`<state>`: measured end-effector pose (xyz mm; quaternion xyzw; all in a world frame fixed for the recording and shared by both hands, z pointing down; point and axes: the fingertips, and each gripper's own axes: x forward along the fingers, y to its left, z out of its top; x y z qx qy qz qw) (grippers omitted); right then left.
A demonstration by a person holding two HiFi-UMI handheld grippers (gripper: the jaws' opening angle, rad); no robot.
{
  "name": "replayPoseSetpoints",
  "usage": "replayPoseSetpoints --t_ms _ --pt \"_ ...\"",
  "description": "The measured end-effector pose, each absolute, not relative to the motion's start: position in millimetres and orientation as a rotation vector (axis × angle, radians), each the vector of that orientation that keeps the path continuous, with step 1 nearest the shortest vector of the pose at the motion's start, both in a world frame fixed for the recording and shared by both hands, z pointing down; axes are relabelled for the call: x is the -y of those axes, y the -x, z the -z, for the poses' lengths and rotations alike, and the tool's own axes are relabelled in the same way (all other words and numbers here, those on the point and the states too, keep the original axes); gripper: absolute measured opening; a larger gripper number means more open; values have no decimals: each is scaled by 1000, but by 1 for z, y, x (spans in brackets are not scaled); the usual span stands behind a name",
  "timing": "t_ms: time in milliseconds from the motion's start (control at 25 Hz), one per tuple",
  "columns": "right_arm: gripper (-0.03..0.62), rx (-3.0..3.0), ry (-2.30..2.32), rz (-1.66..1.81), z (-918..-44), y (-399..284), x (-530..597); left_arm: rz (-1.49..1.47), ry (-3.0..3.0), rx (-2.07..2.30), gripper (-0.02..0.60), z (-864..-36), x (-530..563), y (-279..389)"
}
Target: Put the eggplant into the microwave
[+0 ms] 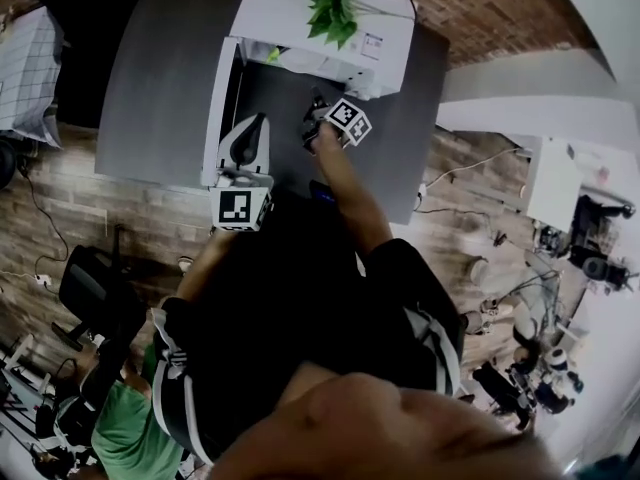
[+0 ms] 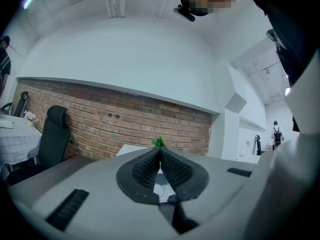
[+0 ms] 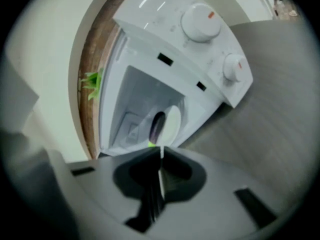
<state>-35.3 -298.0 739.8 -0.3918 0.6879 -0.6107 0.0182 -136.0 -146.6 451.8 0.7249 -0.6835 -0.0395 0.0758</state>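
1. The right hand-held gripper [image 3: 161, 151] has its jaws pressed together with nothing between them. It tilts slightly downward, facing the open microwave [image 3: 150, 29].
2. The eggplant [image 3: 157, 125], dark purple with a green stem end, lies inside the microwave's cavity on a white plate [image 3: 173, 121]. It is just beyond the right hand-held gripper's tips and not touching them.
3. Two round knobs [image 3: 201, 21] sit on the microwave's panel, above and to the right of that hand-held gripper.
4. The left hand-held gripper [image 2: 160, 153] is also closed and empty, held level. It is to the left of the right one, beside the swung-open microwave door [image 1: 220, 118].
5. A grey surface [image 1: 160, 88] lies beneath both hand-held grippers.
6. A leafy green plant [image 1: 333, 10] stands on top of the microwave, beyond both.
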Motion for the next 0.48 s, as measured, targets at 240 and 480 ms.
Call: replayPoseSetpoints --t_ms 240,480 --pt "35 -2350 1300 1725 -704 23 273 122 -2193 2036 37 -454 136 137" --pt "35 -2611 1382 1431 -655 12 252 126 -2222 2011 37 -454 131 133"
